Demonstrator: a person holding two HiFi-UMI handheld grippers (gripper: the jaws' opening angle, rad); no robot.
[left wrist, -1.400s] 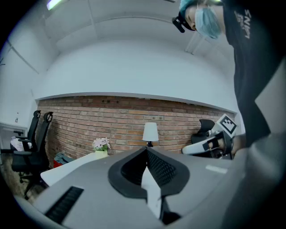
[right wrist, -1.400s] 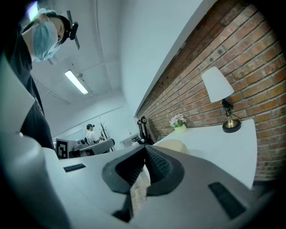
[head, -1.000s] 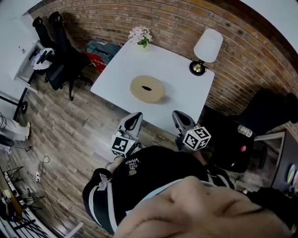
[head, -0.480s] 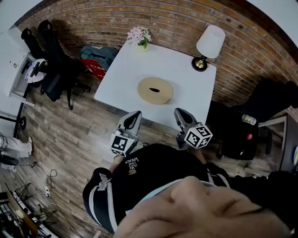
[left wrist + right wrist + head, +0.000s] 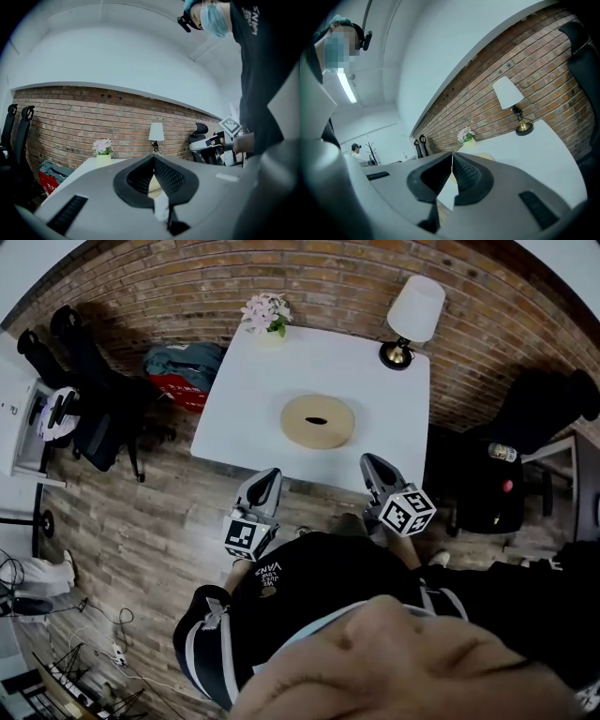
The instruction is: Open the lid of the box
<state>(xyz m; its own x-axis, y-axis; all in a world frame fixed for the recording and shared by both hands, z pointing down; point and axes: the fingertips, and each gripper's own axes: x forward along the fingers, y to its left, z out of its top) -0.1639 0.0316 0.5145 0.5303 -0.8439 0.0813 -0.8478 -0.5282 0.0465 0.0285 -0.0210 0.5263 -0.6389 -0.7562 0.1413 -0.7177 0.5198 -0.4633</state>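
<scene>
A round, flat, light wooden box (image 5: 318, 421) with a dark slot in its lid lies in the middle of the white table (image 5: 253, 399). Both grippers hang short of the table's near edge, over the floor. My left gripper (image 5: 267, 482) is shut with nothing in it, below and left of the box. My right gripper (image 5: 374, 468) is shut and empty too, below and right of the box. In the left gripper view the tan box (image 5: 153, 183) peeks out just behind the closed jaws. In the right gripper view the box (image 5: 487, 157) shows beyond the jaw tips.
A small pot of pale flowers (image 5: 265, 313) stands at the table's far left corner and a lamp with a white shade (image 5: 411, 315) at its far right. A brick wall runs behind the table. Office chairs (image 5: 89, 395) stand left, a dark chair (image 5: 487, 488) right.
The table and box have drifted slightly lower and to the right in the head view. Both grippers keep their pose and stay shut.
</scene>
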